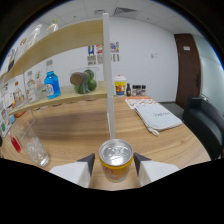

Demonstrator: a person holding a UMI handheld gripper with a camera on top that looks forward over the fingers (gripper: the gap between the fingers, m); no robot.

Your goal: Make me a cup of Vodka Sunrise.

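Observation:
A short can (116, 162) with a silver lid and a yellow-orange body sits between my gripper's (114, 161) fingers. Both black fingertips (90, 160) press on its sides, so the gripper is shut on it. The can hangs just over the wooden table (75, 125); its bottom is hidden. To the left of the fingers stands a clear glass (35, 147) holding ice cubes. On the shelf beyond are a blue bottle (51, 82) and a jar of limes (86, 81).
A thin white upright post (108, 75) rises from the table just beyond the can. A yellow tub (119, 86) and small dark bottles (136, 90) stand at the back. A white cloth (157, 119) lies to the right, near a black chair (205, 122).

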